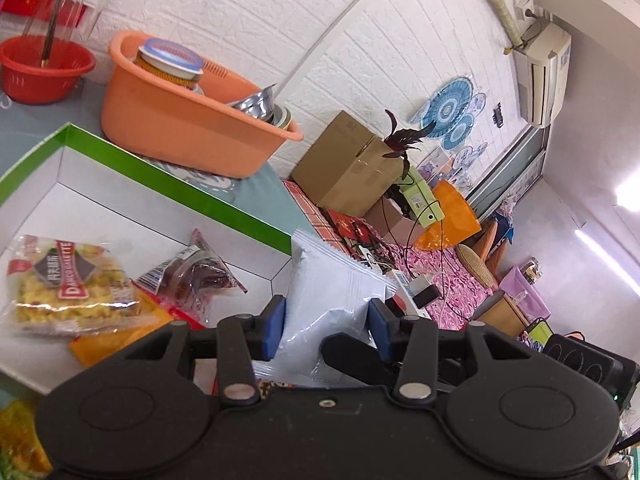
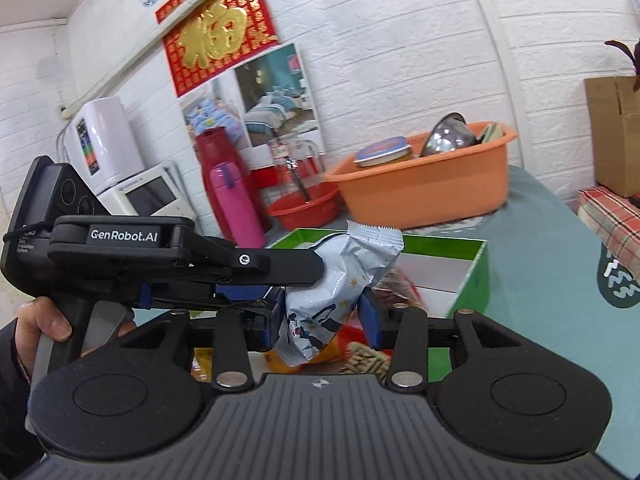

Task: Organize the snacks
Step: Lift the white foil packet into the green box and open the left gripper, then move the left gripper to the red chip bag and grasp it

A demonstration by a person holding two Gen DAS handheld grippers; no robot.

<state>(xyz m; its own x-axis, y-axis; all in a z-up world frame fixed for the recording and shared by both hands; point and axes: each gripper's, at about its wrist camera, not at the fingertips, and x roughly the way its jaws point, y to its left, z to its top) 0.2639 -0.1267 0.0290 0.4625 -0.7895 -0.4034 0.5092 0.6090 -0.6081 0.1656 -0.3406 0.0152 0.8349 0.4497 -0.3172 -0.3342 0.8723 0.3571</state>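
Left gripper [image 1: 326, 330]: jaws part-way open, blue pads pressed on either side of a pale silver snack pouch [image 1: 332, 300]. The pouch stands up between the pads, its crimped top edge raised over the near corner of the green-rimmed box [image 1: 180, 184].

Right gripper [image 2: 322, 326]: jaws about half open, pads closed against the lower, printed end of the same pouch [image 2: 340, 280]. In the right wrist view the left gripper's finger [image 2: 280, 266] reaches in from the left and meets the pouch higher up, so both grippers have hold of it at once. A person's hand [image 2: 48, 324] grips the left gripper's handle.

Pouch position: in the air just above the box, crumpled in the middle, touching neither the box nor the bench [image 2: 540, 240].

Inside the box, on its white floor: a yellow Danco Galette pack [image 1: 68, 280], a clear wrapper with dark red contents [image 1: 196, 272] beside it, and an orange packet [image 1: 116, 340] partly under both.

Behind the box on the bench: orange basin [image 1: 180, 132] holding bowls, and a red colander [image 1: 44, 68].
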